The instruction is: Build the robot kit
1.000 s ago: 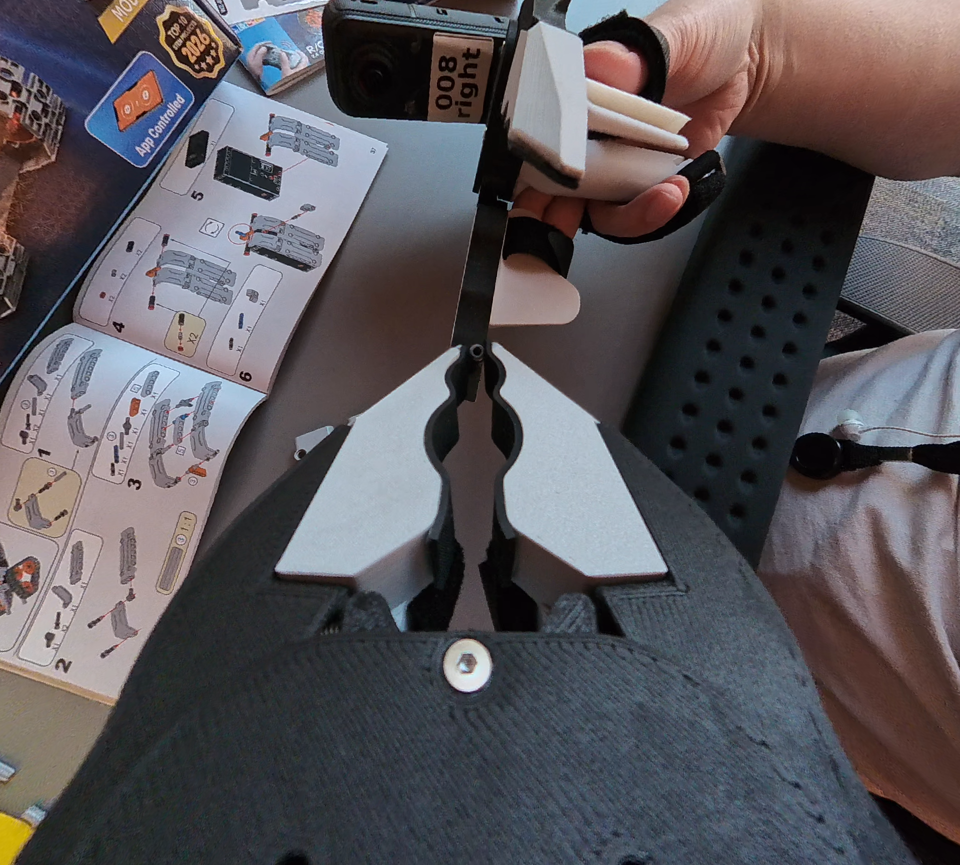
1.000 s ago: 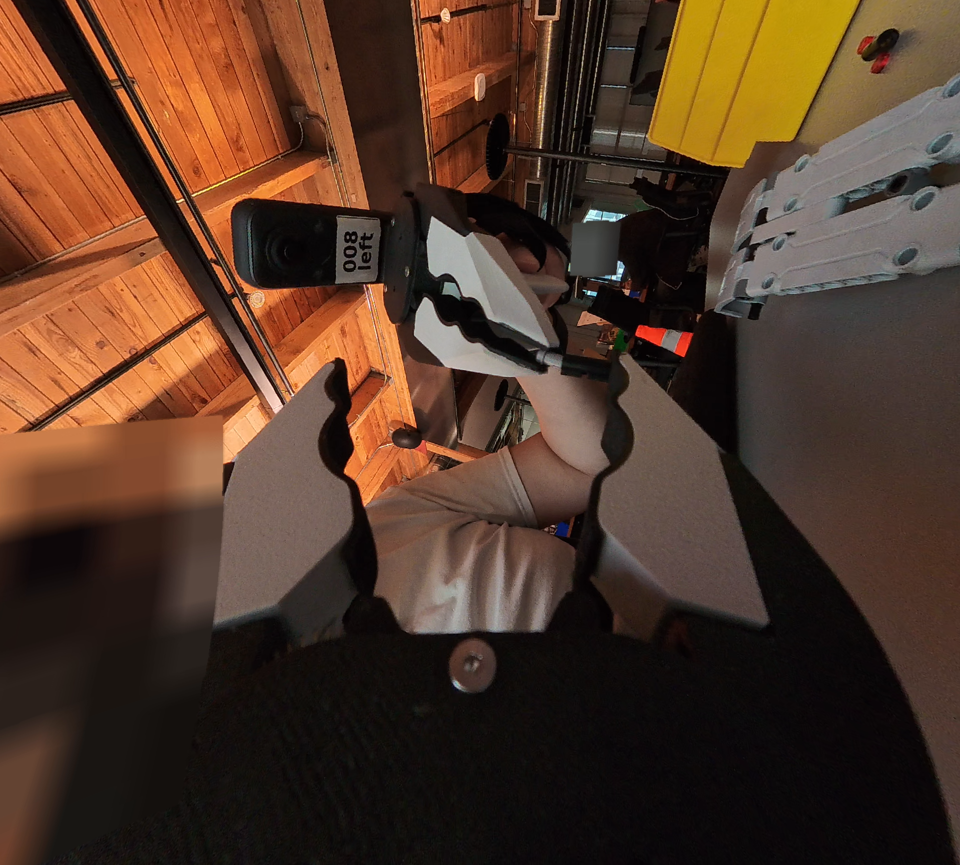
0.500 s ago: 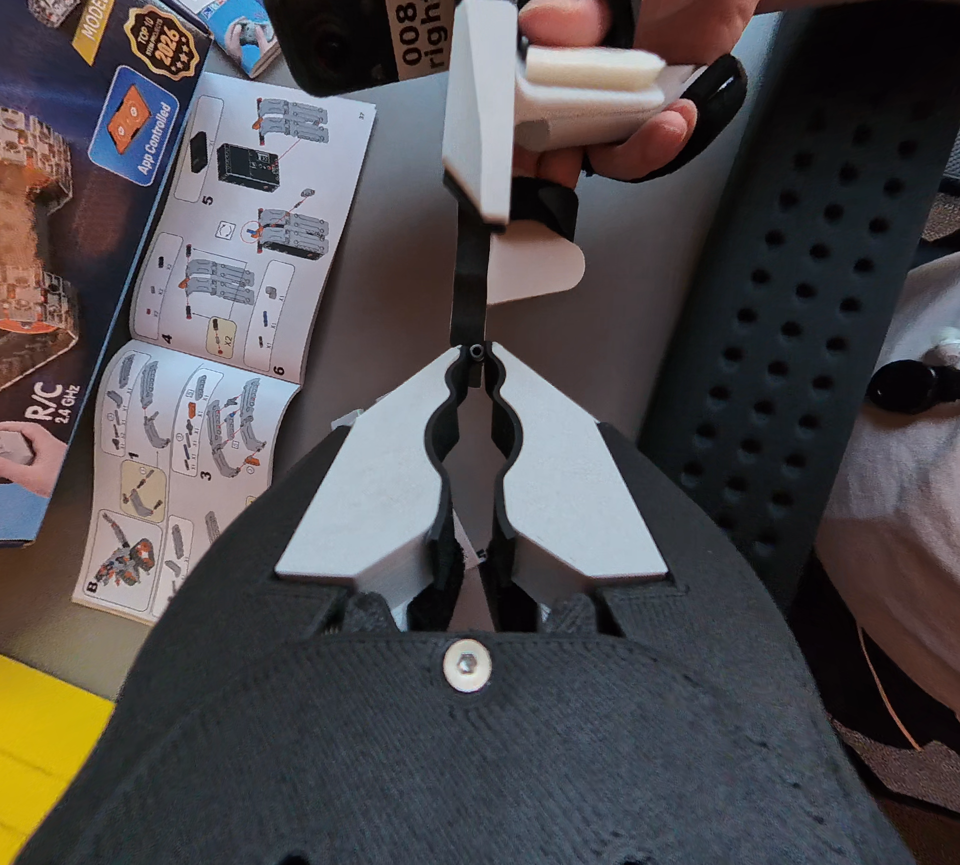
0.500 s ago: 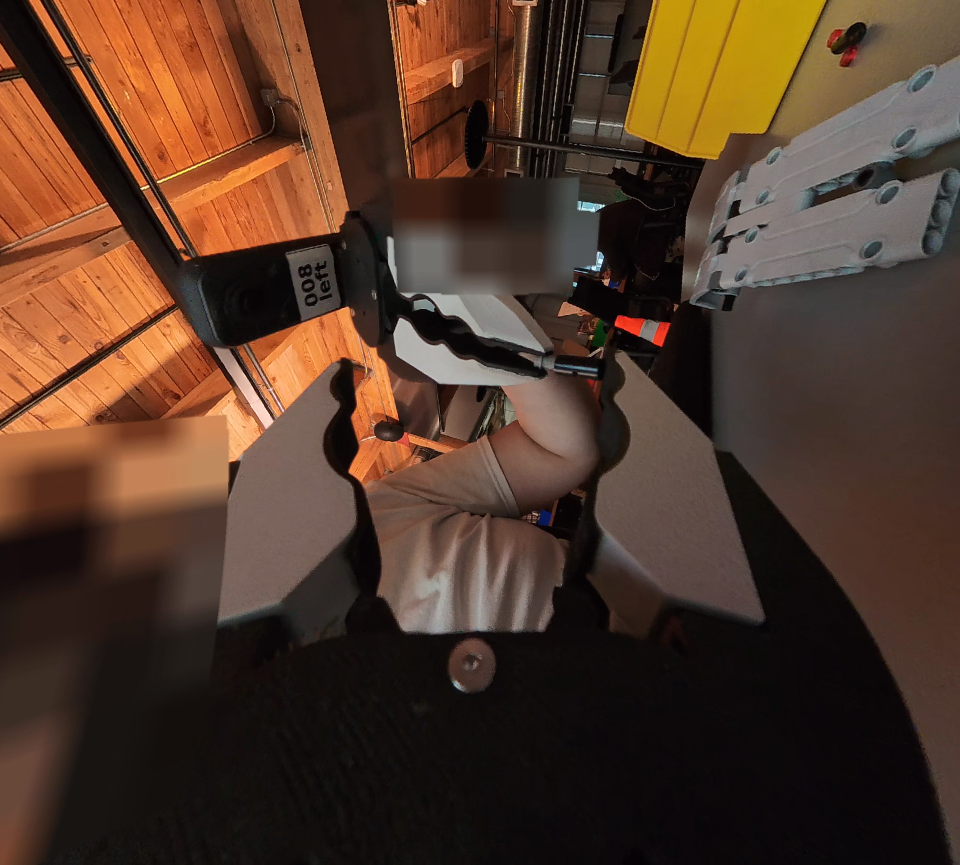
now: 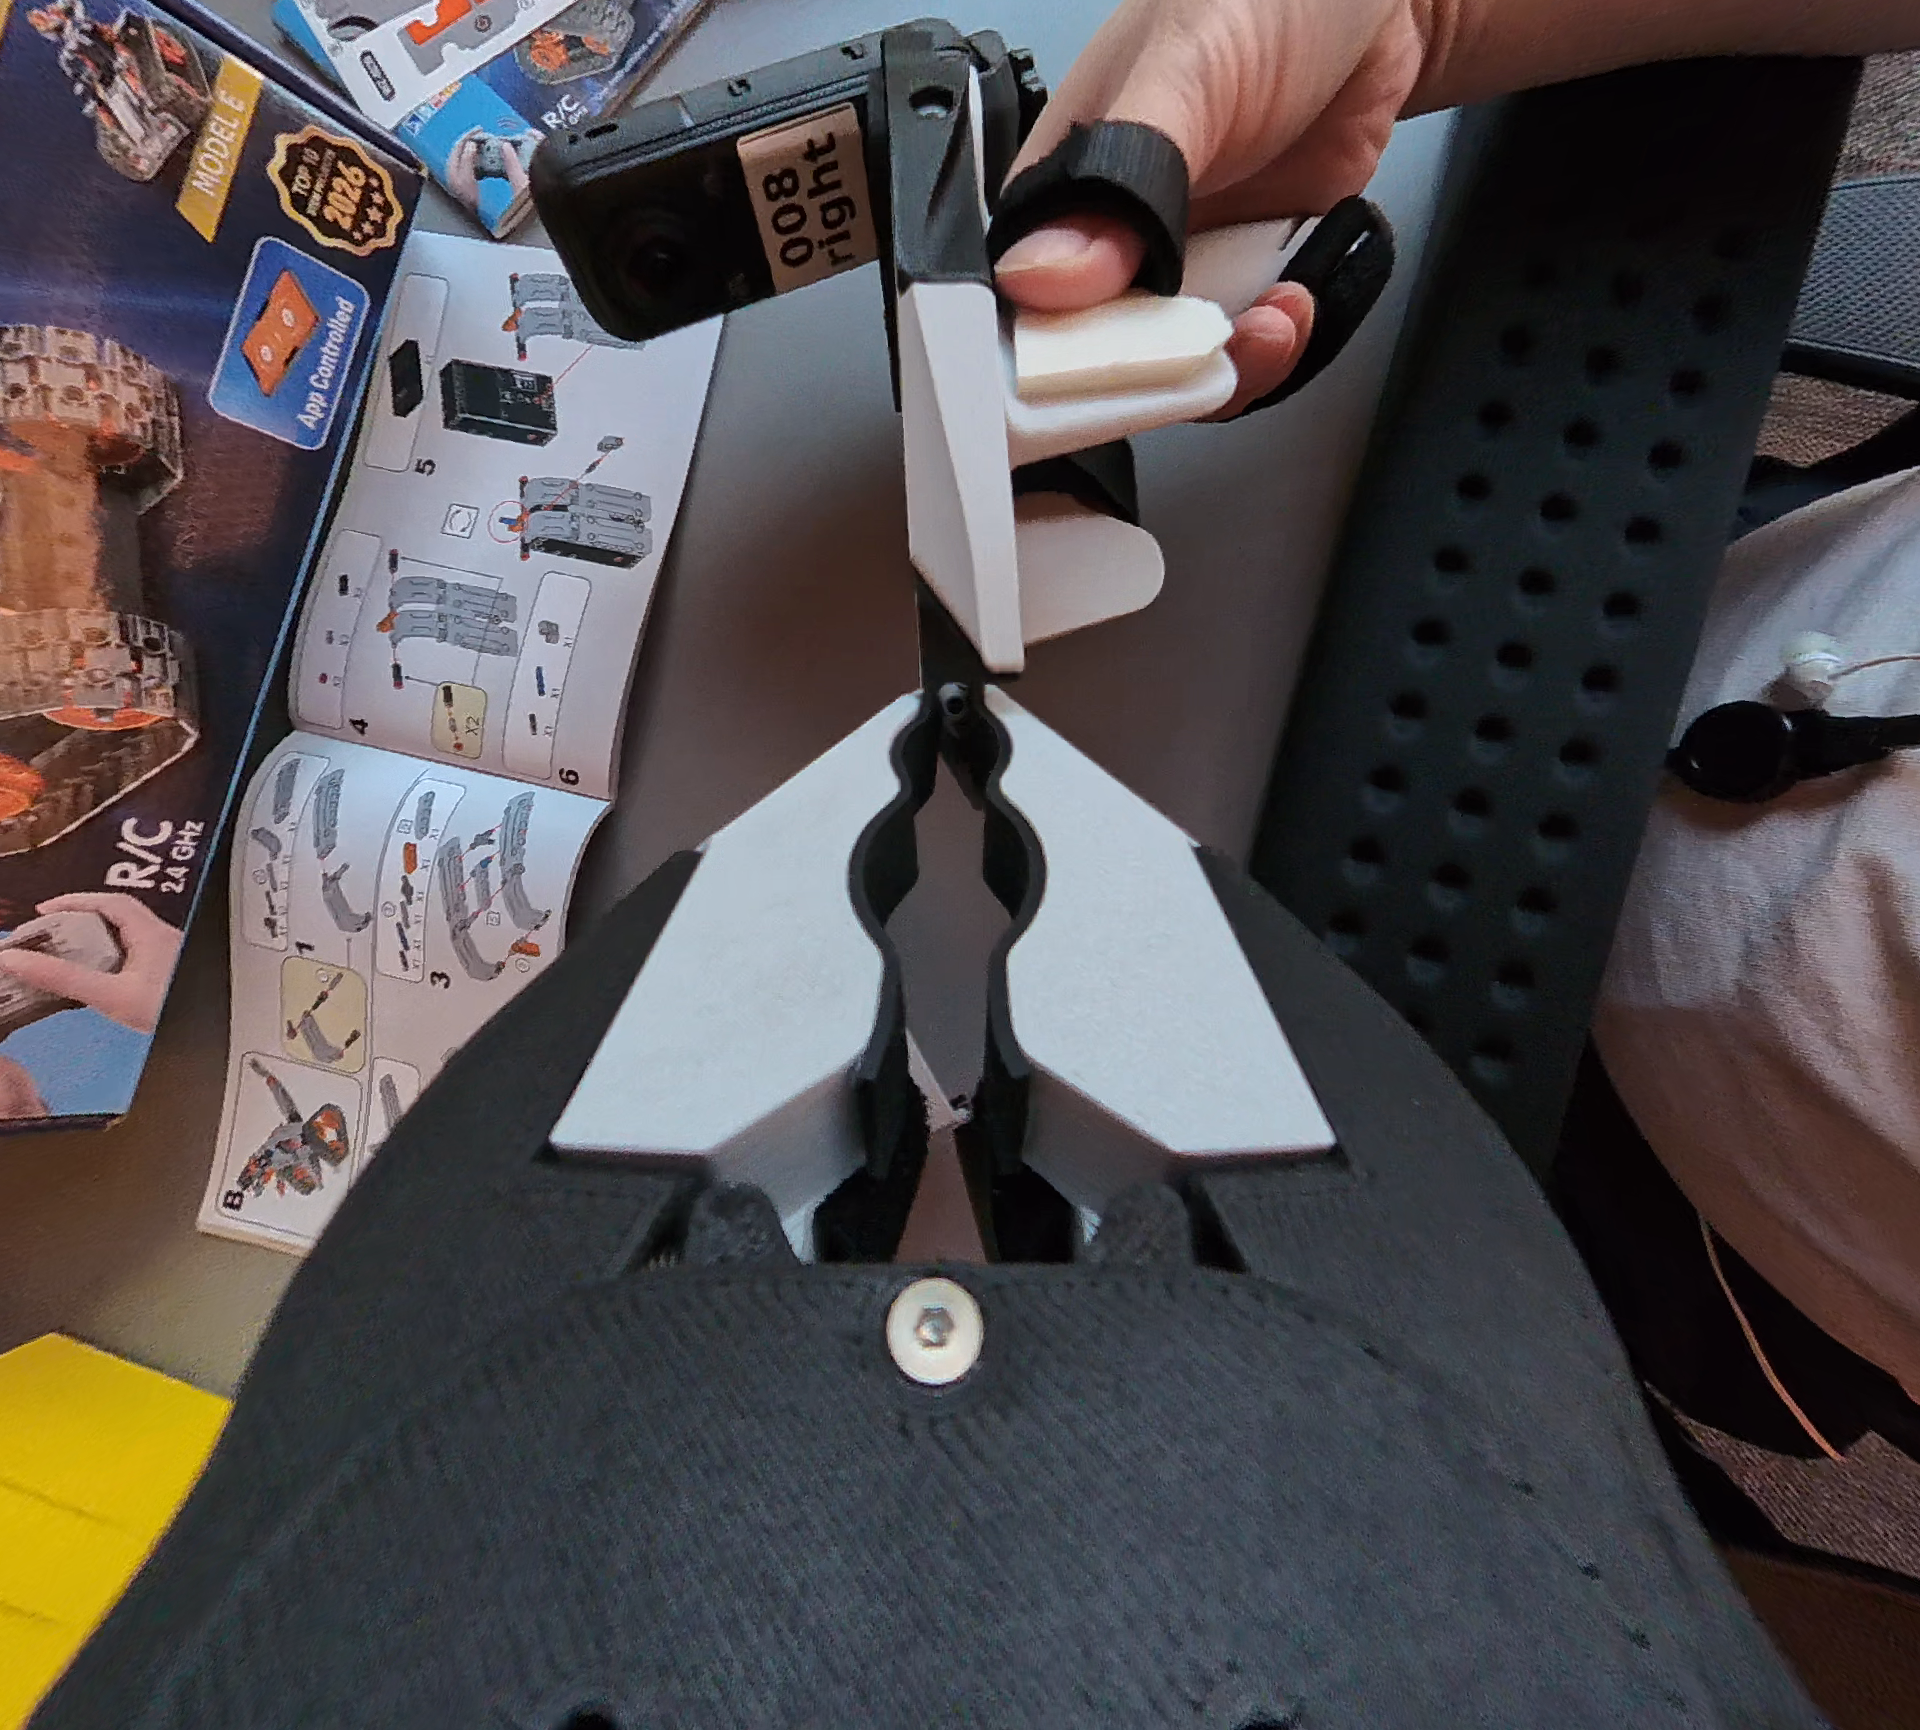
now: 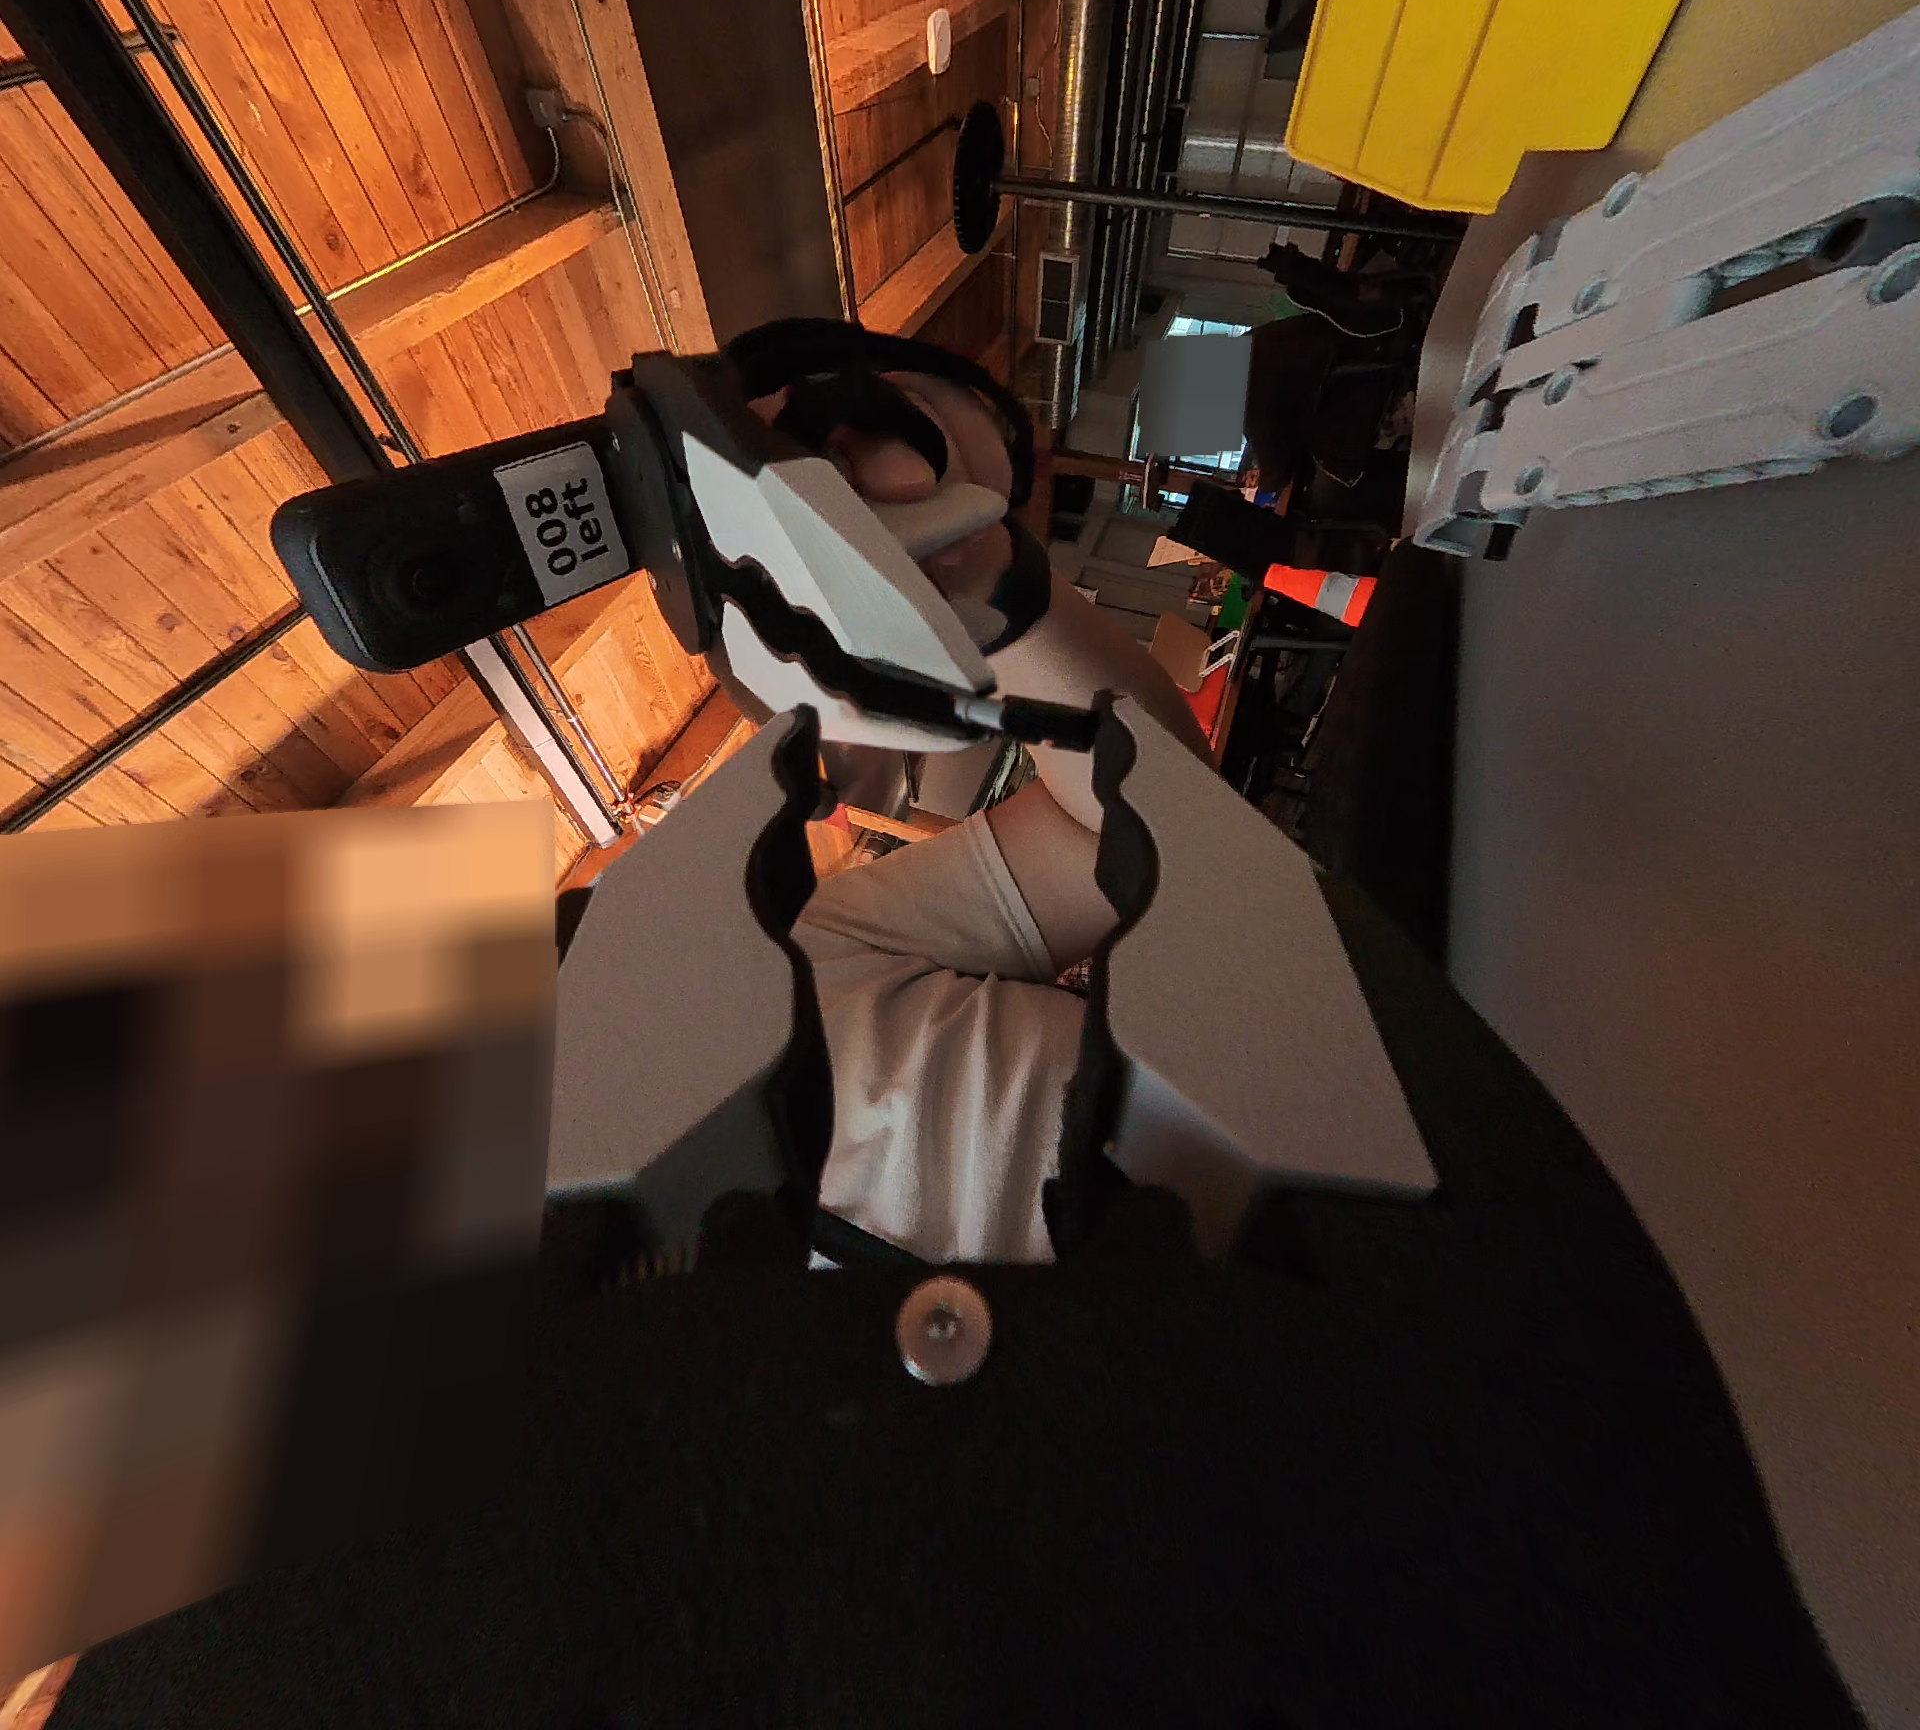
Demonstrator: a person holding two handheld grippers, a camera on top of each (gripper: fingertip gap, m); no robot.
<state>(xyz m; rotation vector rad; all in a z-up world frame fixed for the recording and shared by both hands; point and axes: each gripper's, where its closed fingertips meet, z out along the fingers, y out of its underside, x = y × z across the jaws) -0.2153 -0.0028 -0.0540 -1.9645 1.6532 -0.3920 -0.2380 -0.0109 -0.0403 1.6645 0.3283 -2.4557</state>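
Over the grey surface strewn with a paper instruction booklet, I am pinching a small black pin in my closed left gripper, poking it between my wide-open, empty right gripper, where it could slip and drop.

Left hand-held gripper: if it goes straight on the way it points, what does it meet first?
The left hand-held gripper, shut on a small black pin, would probably meet the right hand-held gripper's finger directly ahead; depth is unclear.

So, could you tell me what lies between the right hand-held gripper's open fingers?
A short black pin, clamped by the left hand-held gripper, near the tips; the right wrist view shows it.
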